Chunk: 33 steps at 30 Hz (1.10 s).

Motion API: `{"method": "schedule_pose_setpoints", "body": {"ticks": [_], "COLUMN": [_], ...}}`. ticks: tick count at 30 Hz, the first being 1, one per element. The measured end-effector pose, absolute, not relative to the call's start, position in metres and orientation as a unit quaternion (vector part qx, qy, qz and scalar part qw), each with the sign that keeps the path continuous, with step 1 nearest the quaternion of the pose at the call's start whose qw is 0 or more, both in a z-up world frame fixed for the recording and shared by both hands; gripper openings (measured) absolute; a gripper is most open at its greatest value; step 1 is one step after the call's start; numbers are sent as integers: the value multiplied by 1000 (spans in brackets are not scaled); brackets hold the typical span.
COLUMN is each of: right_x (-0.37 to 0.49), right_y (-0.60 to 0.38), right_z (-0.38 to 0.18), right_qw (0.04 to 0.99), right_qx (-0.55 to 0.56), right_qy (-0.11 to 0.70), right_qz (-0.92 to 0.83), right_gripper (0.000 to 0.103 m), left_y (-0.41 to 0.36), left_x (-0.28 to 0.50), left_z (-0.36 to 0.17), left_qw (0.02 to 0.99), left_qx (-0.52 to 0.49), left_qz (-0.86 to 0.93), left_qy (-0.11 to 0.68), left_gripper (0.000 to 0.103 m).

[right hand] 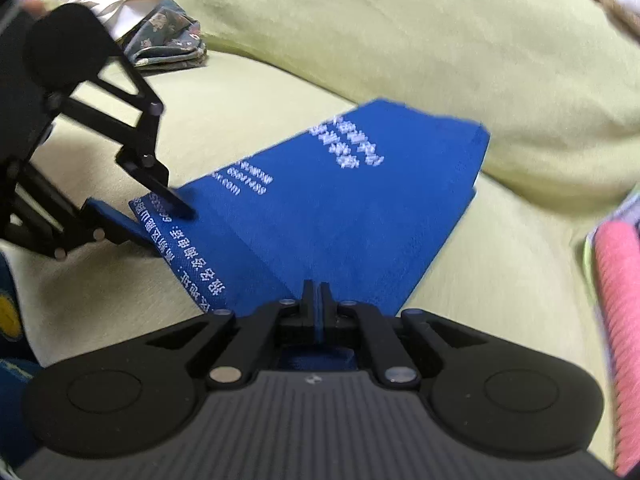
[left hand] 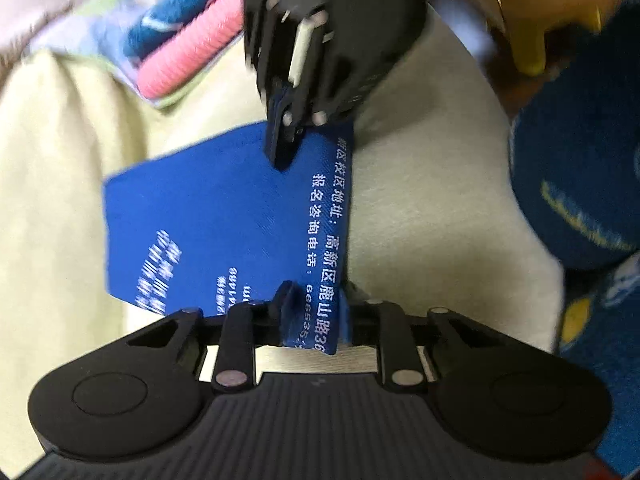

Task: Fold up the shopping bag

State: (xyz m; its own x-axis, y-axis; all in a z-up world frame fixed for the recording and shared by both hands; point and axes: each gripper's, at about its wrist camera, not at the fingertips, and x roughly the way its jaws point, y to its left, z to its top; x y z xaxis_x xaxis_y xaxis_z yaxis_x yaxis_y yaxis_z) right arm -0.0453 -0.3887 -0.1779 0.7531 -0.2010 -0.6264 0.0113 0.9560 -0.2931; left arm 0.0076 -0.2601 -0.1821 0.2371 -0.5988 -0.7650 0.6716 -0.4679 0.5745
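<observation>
Soft, even indoor light; fisheye warping and motion blur smear both views' edges.

You have a pale green sofa cushion [right hand: 360,20] behind the seat, a pink ribbed cloth [right hand: 616,320] at the right edge, and a floral fabric bundle [right hand: 168,40] lying far left.

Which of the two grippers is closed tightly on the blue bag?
The right gripper: its jaws pinch the blue bag flat. The left gripper has its jaws parted around the bag's edge.

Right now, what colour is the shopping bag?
Bright blue with white printed writing; the shopping bag shows best in the right wrist view.
</observation>
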Motion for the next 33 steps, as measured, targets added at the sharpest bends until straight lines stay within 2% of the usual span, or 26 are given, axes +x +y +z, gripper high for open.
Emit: {"method": "schedule_pose_setpoints", "body": {"ticks": [3, 6, 8, 10, 14, 16, 20, 23, 27, 33], "right_x": [-68, -97, -108, -117, -112, -111, -102, -89, -64, -63], "right_y": [-382, -376, -369, -364, -365, -369, -377, -385, -409, -432], "right_z": [-171, -168, -178, -190, -222, -228, -225, -212, -181, -163], "right_qw": [932, 928, 910, 886, 839, 837, 855, 871, 888, 878], "right_qx": [-200, -262, -323, -385, -486, -497, -451, -388, -251, -100], "right_qy": [298, 266, 259, 253, 236, 219, 239, 285, 366, 427], "right_qz": [-55, -4, 24, 51, 65, 74, 85, 97, 123, 191], "right_gripper": [12, 30, 31, 39, 40, 38, 34, 29, 28, 28], "left_y": [-263, -263, -263, -262, -264, -264, -268, -272, -277, -270], "left_x": [17, 21, 22, 23, 29, 33, 40, 42, 47, 46], "left_z": [-175, -173, -172, -170, -165, -164, -159, -154, -140, -125], "left_qw": [502, 503, 505, 511, 522, 523, 518, 512, 502, 473], "left_qx": [586, 580, 577, 571, 556, 551, 541, 540, 531, 507], "left_qz": [-633, -638, -638, -638, -641, -643, -652, -655, -662, -685], "left_qy": [55, 66, 70, 75, 89, 95, 116, 131, 169, 223], "left_gripper": [25, 25, 25, 25, 25, 26, 29, 29, 19, 18]}}
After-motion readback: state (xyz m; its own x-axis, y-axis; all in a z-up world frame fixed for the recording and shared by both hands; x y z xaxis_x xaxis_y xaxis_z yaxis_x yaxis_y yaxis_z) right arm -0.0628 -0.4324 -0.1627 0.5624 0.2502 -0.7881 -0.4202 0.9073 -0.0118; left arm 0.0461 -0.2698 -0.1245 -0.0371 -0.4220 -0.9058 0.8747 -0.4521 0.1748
